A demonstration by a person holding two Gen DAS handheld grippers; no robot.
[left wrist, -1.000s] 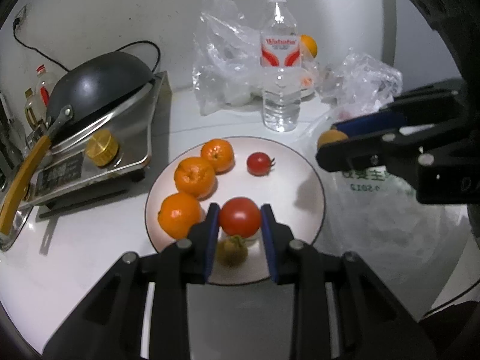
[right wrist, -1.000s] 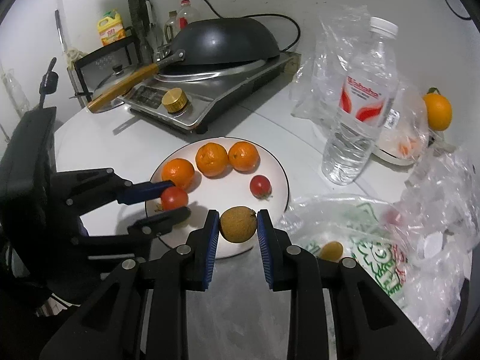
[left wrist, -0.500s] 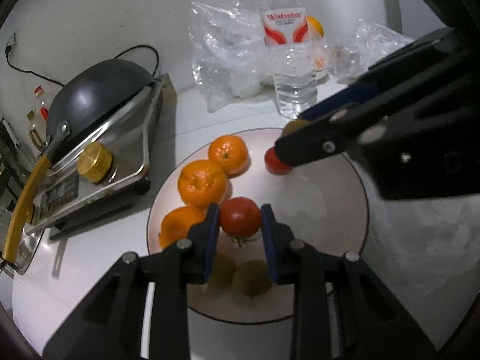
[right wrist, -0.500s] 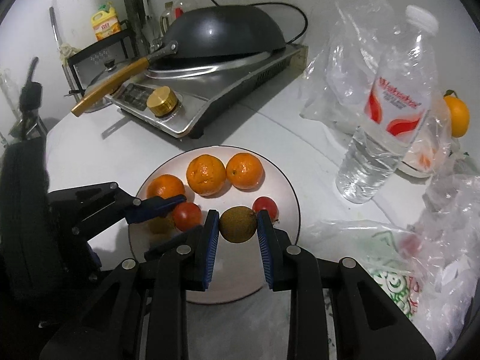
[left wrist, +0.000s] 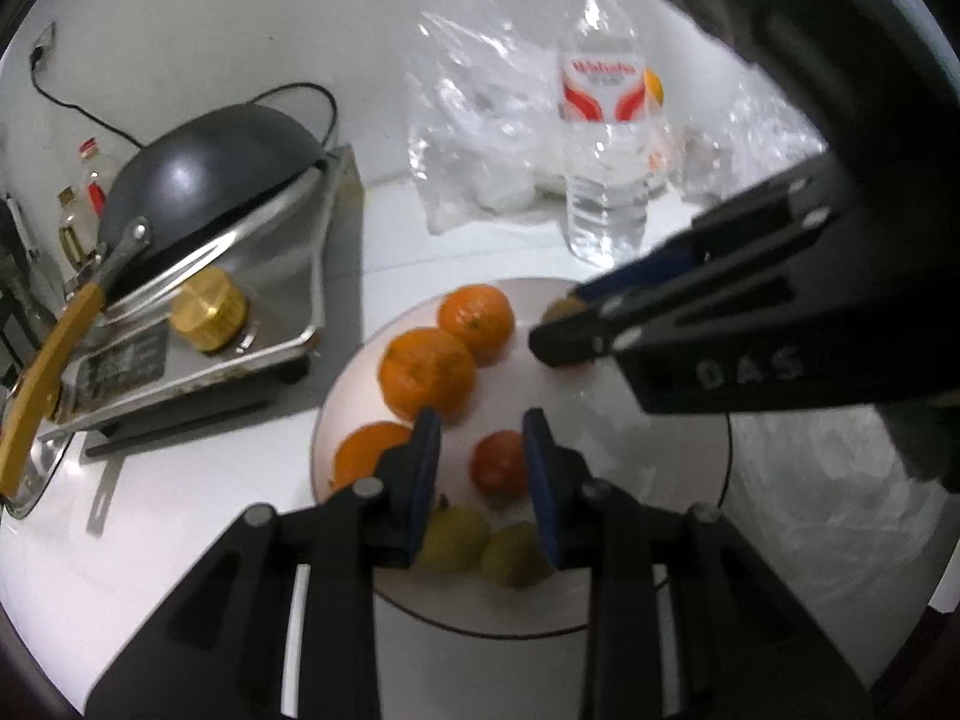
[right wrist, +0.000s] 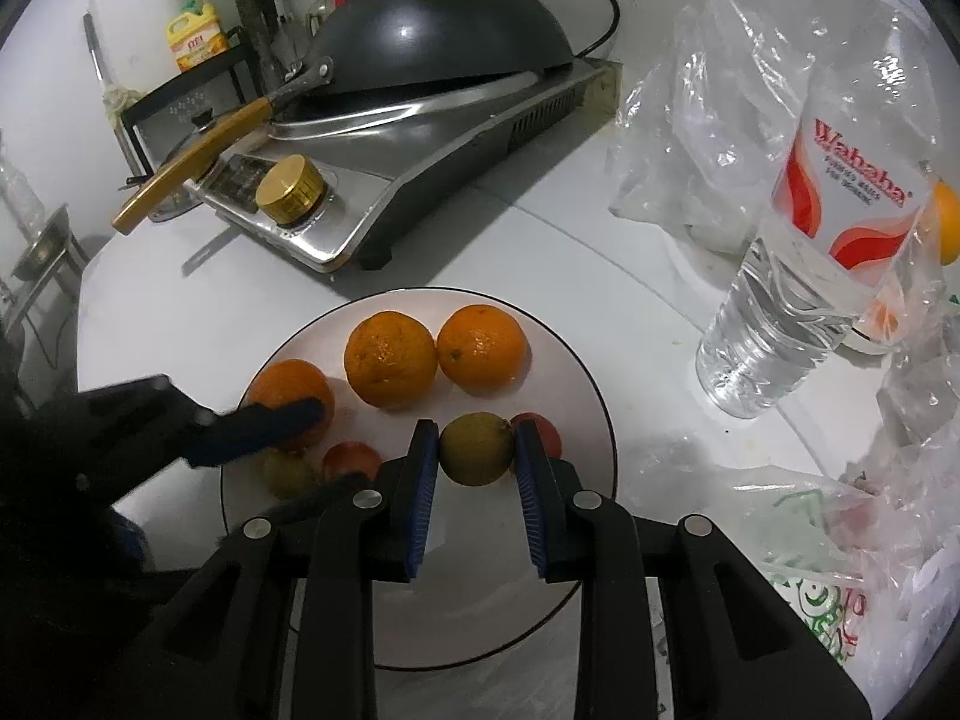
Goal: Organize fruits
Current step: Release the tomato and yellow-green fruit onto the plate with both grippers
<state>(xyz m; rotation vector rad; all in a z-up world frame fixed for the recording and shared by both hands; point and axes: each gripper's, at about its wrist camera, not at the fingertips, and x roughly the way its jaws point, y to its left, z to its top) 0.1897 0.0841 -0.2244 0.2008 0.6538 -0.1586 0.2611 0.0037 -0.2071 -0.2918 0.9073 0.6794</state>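
Observation:
A white plate point(right wrist: 594, 396) holds three oranges point(right wrist: 390, 358), a small tomato point(right wrist: 543, 426) and a yellow-green fruit point(right wrist: 288, 471). My left gripper point(left wrist: 483, 468) is open over the plate; a red tomato point(left wrist: 499, 461) lies on the plate between its fingers, against the right one. Two yellow-green fruits point(left wrist: 453, 537) lie below it. My right gripper point(right wrist: 474, 453) is shut on a green-brown fruit point(right wrist: 476, 447) and holds it over the plate's middle. The right gripper also shows in the left wrist view point(left wrist: 561, 330).
A stove with a black wok point(right wrist: 432, 48) stands behind the plate at the left. A water bottle point(right wrist: 804, 258) and clear plastic bags point(right wrist: 708, 138) stand at the right, with an orange point(right wrist: 948, 222) behind them. A printed bag point(right wrist: 816, 564) lies at the right front.
My left gripper has opened and let the red tomato down onto the plate. My right gripper has carried the green-brown fruit further over the plate.

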